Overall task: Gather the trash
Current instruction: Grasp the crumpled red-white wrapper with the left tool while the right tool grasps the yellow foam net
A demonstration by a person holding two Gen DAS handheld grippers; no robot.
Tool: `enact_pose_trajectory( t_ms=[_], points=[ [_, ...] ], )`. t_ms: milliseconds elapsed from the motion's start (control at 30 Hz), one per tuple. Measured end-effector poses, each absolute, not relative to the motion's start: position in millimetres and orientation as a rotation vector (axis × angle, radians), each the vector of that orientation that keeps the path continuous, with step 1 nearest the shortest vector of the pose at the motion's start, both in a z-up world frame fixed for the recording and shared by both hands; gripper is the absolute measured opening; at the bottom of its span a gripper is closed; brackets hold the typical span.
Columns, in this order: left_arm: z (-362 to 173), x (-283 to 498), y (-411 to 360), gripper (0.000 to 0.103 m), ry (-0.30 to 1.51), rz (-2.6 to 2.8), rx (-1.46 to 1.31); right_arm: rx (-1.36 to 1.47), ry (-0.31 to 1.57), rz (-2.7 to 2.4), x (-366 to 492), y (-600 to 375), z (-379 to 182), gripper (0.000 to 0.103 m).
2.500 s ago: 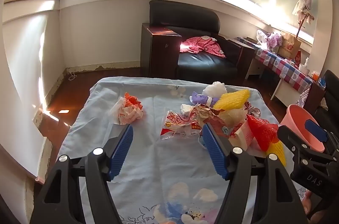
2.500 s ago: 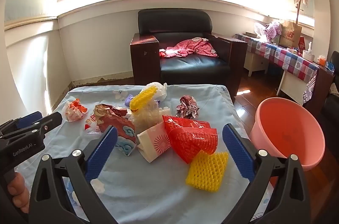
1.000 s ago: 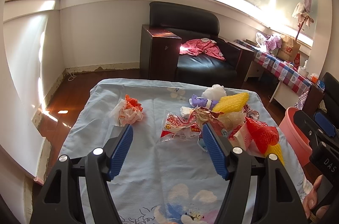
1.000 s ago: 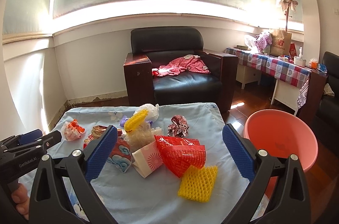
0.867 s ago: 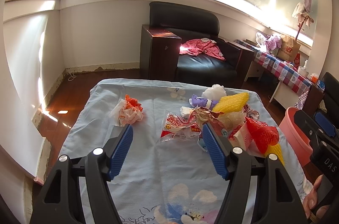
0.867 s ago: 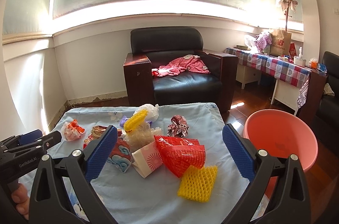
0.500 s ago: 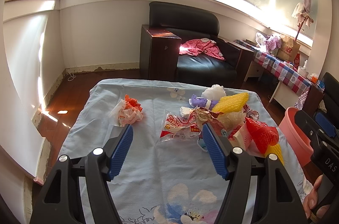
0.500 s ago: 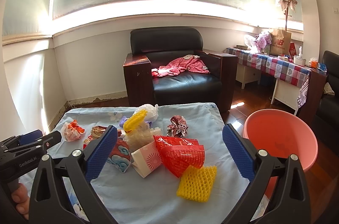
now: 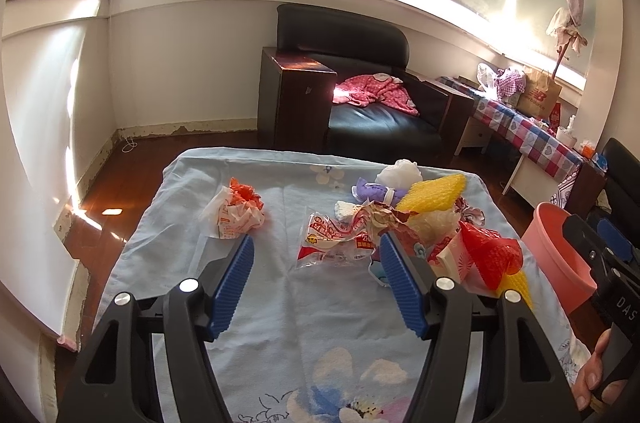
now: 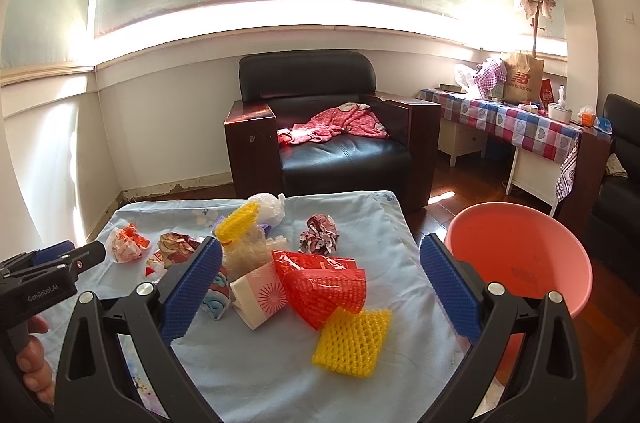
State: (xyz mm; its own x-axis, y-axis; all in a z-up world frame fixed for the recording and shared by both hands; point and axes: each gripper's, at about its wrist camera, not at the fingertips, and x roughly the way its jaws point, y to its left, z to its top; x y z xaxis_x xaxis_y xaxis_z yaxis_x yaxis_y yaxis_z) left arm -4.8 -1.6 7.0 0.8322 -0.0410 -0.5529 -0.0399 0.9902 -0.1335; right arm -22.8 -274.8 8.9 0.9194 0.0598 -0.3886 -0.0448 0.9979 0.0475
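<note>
Both grippers spread wide, pinching nothing: left gripper (image 9: 316, 281) poised over the near part of the blue-clothed table (image 9: 280, 323), right gripper (image 10: 320, 287) likewise, blue ribbed pads (image 10: 192, 287) clear of all rubbish.

Landmark: pink basin (image 10: 520, 259), off the table's right edge, on the floor side. Nearest to basin, yellow foam net (image 10: 352, 337), flat on the cloth. Touching it on the side away from the basin, red mesh net (image 10: 324, 289), partly overlapping a pink-and-white carton (image 10: 260, 297). Further from basin, heaped together: second yellow net (image 10: 236, 223), clear crinkled wrap (image 10: 244, 253), white plastic bag (image 10: 268, 205) (all touching or overlapping). Crumpled patterned paper ball (image 10: 320, 239) apart from the heap, on the basin side of it. Flat red-and-white snack wrapper (image 9: 332, 243) just ahead of the left gripper. Farthest from basin, alone near the table's opposite edge, crumpled orange-and-white wrapper (image 9: 236, 213).

Beyond the table, black armchair (image 10: 324, 135) with pink cloth (image 10: 336, 127) on the seat.
</note>
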Motion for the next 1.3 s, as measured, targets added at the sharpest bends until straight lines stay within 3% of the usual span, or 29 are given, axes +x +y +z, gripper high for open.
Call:
enact_pose_trajectory(
  t_ms=[400, 500, 833, 1100, 1300],
  points=[
    [-13.2, 10.4, -3.9, 0.065, 0.62, -0.093, -0.157, 0.046, 0.45, 0.048, -19.3, -295.8, -9.1, 0.1],
    [-13.5, 12.8, -10.8, 0.06, 0.623, -0.124, -0.154, 0.048, 0.464, 0.056, -19.1, -300.5, -12.7, 0.099],
    [-15.0, 39.8, -30.5, 0.056, 0.65, -0.175, -0.146, 0.07, 0.502, 0.081, -18.3, -319.0, -21.0, 0.09],
    [-21.5, 68.9, -38.6, 0.055, 0.695, -0.163, -0.129, 0.086, 0.55, 0.096, -17.1, -332.7, -28.5, 0.089],
    [-30.0, 91.1, -31.9, 0.044, 0.754, -0.151, -0.154, 0.104, 0.598, 0.116, -11.8, -338.7, -35.5, 0.089]
  ],
)
